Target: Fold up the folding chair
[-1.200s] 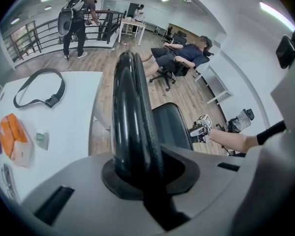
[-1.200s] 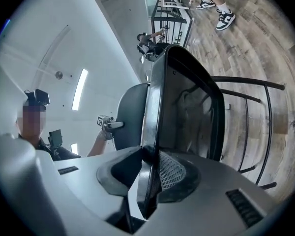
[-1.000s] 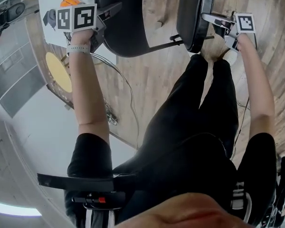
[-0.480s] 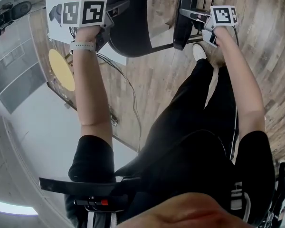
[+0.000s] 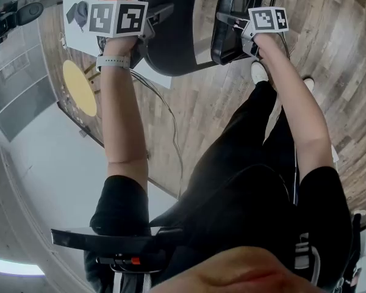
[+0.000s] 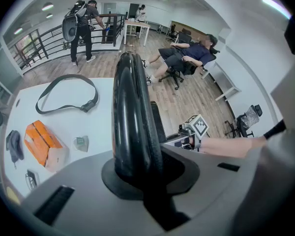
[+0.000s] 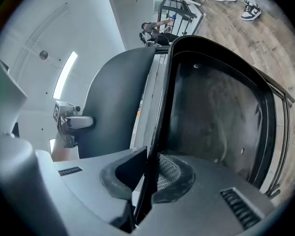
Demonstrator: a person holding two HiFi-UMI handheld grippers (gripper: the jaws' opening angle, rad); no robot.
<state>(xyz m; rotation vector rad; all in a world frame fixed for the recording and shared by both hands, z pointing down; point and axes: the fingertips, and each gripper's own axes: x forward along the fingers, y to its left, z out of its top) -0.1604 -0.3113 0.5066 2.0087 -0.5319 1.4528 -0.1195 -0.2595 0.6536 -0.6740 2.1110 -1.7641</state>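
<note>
The folding chair is black. In the head view its backrest [image 5: 171, 47] and seat [image 5: 227, 35] stand close together, both nearly upright. My left gripper [image 5: 160, 12] points steeply down and is shut on the backrest's rounded top edge [image 6: 130, 112], which fills the gap between its jaws [image 6: 137, 168]. My right gripper [image 5: 227, 21] points level and is shut on the thin rim of the seat [image 7: 211, 112], with the pads [image 7: 169, 173] pressing it. In the right gripper view the backrest [image 7: 118, 107] lies just left of the seat, with the left gripper [image 7: 83, 122] beyond it.
A white table [image 6: 64, 122] stands left of the chair, bearing an orange box [image 6: 42, 141] and a black strap [image 6: 64, 95]. A cable [image 5: 165, 121] trails over the wooden floor. Farther off, one person sits in an office chair [image 6: 184, 58] and another stands by a railing [image 6: 81, 26].
My right gripper has swung left with the seat, narrowing the gap to the backrest. My left gripper has shifted slightly right, still holding the backrest.
</note>
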